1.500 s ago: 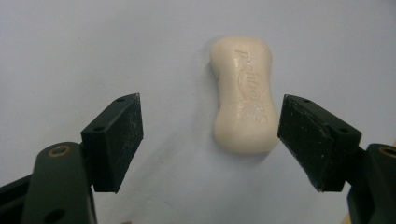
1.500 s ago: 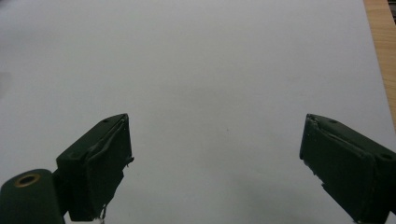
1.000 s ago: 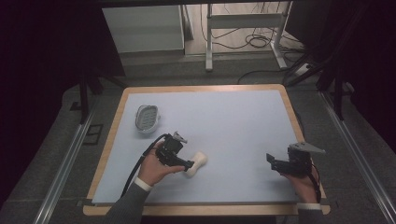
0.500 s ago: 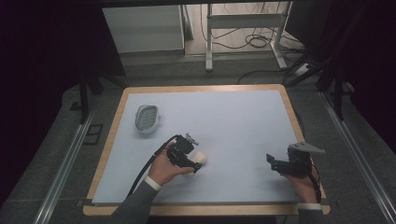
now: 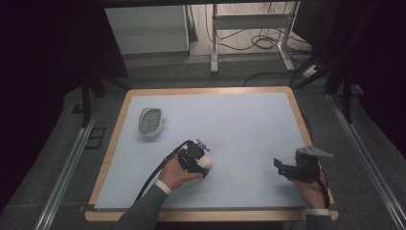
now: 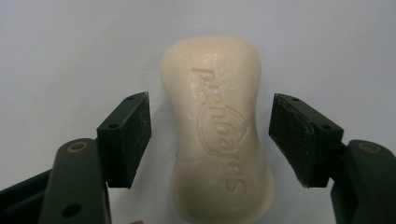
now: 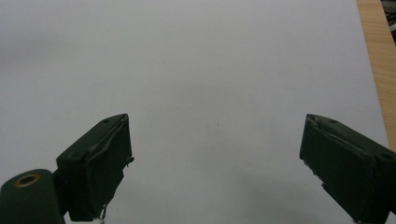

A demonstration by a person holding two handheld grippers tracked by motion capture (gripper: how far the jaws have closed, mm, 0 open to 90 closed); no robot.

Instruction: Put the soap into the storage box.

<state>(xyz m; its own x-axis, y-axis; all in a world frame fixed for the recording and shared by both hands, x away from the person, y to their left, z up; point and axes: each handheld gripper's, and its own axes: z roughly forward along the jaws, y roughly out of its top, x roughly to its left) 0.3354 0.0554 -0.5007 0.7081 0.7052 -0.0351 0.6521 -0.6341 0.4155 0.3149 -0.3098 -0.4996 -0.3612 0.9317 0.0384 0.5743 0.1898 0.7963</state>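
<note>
Left tongs [image 6: 210, 140] straddle the soap [image 6: 217, 130], jaws just been closing but gaps both sides, so no grip yet; lift remains, right tongs [image 7: 215, 163] spread over bare mat [image 7: 196, 56]

Soap bar [image 6: 217, 128]: one, cream, near centre of worktop [image 5: 249, 120].
Soap dish [image 5: 151, 121]: one, oval, far left.
Tongs: two, left tongs [image 5: 201, 160] and right tongs [image 5: 282, 166].
Worktop: one, wood-edged.
</note>
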